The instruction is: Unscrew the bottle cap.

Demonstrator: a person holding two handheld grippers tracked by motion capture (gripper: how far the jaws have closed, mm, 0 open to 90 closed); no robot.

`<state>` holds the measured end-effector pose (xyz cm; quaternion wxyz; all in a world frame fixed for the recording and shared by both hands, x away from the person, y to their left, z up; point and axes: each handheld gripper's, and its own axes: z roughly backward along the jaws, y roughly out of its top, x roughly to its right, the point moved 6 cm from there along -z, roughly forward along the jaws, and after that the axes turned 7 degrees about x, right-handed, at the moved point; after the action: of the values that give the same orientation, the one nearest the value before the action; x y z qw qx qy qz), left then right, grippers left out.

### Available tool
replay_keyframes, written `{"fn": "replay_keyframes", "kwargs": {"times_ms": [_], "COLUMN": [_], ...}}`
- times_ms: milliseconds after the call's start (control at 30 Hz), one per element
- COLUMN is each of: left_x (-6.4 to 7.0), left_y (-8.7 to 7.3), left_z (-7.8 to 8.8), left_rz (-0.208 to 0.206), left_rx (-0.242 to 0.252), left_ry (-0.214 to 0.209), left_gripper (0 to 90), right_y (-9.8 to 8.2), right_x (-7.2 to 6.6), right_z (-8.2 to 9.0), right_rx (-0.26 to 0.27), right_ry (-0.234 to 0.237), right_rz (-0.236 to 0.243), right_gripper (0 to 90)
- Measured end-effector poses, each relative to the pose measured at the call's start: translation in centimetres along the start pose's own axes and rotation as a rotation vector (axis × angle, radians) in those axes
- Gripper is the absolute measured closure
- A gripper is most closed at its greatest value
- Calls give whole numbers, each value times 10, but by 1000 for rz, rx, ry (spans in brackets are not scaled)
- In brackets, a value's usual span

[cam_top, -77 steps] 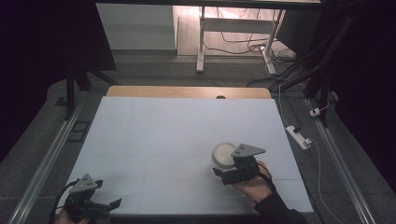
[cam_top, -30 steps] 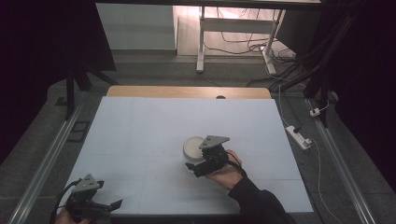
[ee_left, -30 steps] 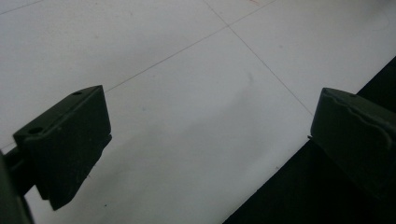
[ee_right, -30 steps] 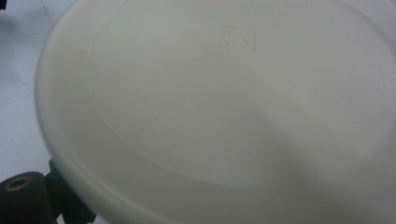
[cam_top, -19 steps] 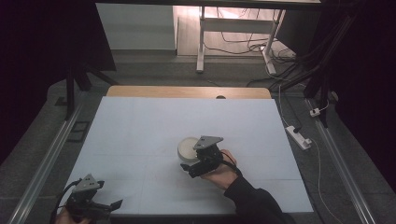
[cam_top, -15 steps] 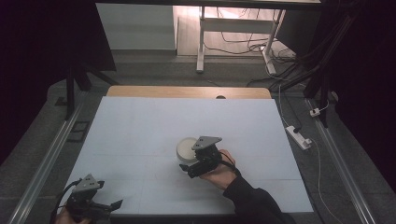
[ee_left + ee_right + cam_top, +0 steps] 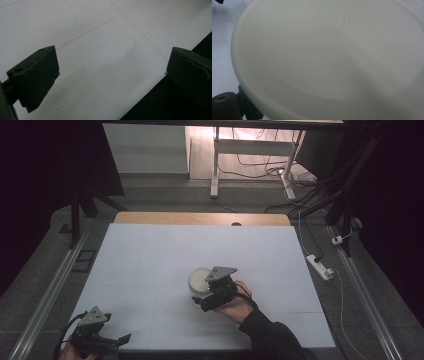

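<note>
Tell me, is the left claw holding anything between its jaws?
No. In the left gripper view the left claw has its jaws wide apart, with only the bare white table between them.

White table with wooden far edge. Power strip on grey floor at right; white stand beyond.

White bowl bears faint embossed, unreadable marks
</note>
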<state>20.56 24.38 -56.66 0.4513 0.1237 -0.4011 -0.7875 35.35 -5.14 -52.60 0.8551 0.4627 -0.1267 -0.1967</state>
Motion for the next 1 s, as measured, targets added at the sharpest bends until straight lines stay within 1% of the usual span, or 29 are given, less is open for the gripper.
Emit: {"fn": "replay_keyframes", "kwargs": {"times_ms": [200, 333, 400, 533, 600, 800, 933, 1000], "left_x": [0, 0, 1, 3, 4, 10, 10, 10], "left_y": [4, 9, 13, 21, 25, 37, 45, 50], "left_z": [1, 2, 2, 2, 0, -7, -12, -15], "left_rz": [-1, -12, -18, -21, -43, -94, -92, -93], "left_rx": [23, 39, 56, 76, 92, 102, 114, 124], "left_ry": [-5, -5, -14, -54, -71, -114, -150, -156], "left_gripper": [0, 0, 0, 0, 0, 0, 0, 0], "right_y": [1, 1, 1, 2, 2, 2, 2, 3], "right_x": [-2, -2, -2, -3, -4, -5, -6, -6], "right_z": [1, 1, 1, 1, 2, 2, 2, 3], "right_rx": [5, 5, 6, 10, 9, 10, 12, 13], "right_ry": [6, 5, 7, 12, 16, 21, 22, 25], "right_rz": [4, 1, 1, 5, 6, 8, 14, 17], "right_gripper": [66, 66, 66, 66, 66, 66, 66, 66]}}
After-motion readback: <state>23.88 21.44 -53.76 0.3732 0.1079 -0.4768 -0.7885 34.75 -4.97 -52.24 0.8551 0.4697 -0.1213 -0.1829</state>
